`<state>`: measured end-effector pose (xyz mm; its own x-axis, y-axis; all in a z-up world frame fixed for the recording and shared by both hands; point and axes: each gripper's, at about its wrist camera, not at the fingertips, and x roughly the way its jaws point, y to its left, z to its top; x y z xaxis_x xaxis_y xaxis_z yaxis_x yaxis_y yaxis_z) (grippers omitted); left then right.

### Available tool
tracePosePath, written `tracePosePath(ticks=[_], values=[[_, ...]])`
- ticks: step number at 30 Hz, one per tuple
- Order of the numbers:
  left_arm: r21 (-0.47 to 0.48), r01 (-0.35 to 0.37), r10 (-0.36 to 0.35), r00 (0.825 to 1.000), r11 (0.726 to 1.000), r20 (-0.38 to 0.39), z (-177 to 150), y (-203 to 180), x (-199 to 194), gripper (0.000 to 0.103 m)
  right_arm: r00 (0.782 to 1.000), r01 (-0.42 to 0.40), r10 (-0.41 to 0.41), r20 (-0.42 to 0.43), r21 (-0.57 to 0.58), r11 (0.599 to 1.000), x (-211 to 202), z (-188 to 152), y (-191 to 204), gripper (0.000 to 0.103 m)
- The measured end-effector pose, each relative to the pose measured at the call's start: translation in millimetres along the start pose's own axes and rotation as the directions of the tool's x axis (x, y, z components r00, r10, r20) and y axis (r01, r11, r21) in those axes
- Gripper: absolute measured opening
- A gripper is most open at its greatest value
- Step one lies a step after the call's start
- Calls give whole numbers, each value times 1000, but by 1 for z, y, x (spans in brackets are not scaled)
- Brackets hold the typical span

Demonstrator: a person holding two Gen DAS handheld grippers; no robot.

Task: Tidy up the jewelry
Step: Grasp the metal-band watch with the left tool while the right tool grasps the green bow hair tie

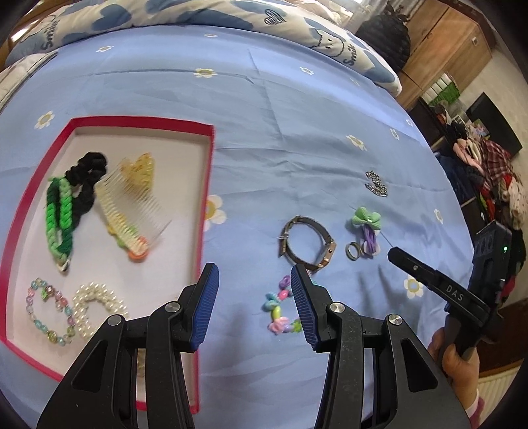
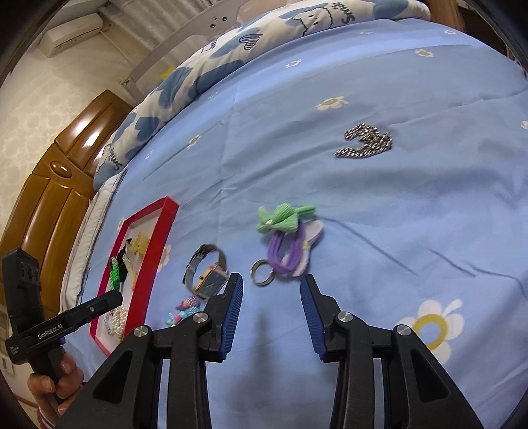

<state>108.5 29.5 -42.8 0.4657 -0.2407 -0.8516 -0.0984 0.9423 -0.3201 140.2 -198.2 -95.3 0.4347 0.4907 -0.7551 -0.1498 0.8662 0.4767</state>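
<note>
A red-rimmed tray [image 1: 208, 184] lies on the blue bedspread and holds a black scrunchie [image 1: 89, 171], green braided bands [image 1: 61, 214], a comb [image 1: 132, 204], a bead bracelet [image 1: 49, 313] and a pearl bracelet [image 1: 99, 307]. My left gripper [image 1: 254, 293] hangs open above the sheet beside the tray, empty, with a pastel bead bracelet [image 1: 279, 310] by its right finger. A watch [image 1: 310, 241], a ring [image 1: 353, 250], a green-and-purple hair tie [image 1: 366, 224] and a silver chain [image 1: 376, 184] lie loose. My right gripper [image 2: 272, 303] is open and empty just short of the ring [image 2: 262, 272] and the hair tie [image 2: 287, 237].
A folded quilt with blue hearts [image 1: 204, 13] lies along the far side of the bed. A wooden headboard [image 2: 49, 184] stands at the left in the right wrist view. Piled clothes [image 1: 495, 178] and wooden cupboards [image 1: 442, 43] lie beyond the bed's right edge.
</note>
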Motion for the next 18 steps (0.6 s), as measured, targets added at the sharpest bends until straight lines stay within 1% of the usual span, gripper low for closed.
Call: tracePosePath(ticks=[6, 10, 14, 16, 17, 18], values=[[35, -15, 16, 1000, 999, -20, 11, -15, 18, 44, 1000, 13, -13, 26, -31, 999, 3, 14, 4, 39], [51, -16, 18, 999, 999, -40, 20, -24, 34, 44, 998, 39, -36, 42, -70, 997, 12, 25, 11, 39], [73, -24, 29, 997, 997, -65, 25, -32, 53, 44, 998, 67, -64, 27, -108, 992, 28, 35, 11, 39], [86, -30, 37, 996, 996, -76, 26, -35, 60, 43, 997, 77, -77, 8, -125, 989, 37, 37, 10, 36], [93, -31, 39, 996, 995, -84, 27, -36, 64, 43, 997, 75, -75, 3, -131, 989, 39, 37, 10, 32], [101, -29, 39, 995, 994, -94, 28, -38, 69, 43, 997, 71, -72, -2, -136, 988, 40, 37, 9, 21]])
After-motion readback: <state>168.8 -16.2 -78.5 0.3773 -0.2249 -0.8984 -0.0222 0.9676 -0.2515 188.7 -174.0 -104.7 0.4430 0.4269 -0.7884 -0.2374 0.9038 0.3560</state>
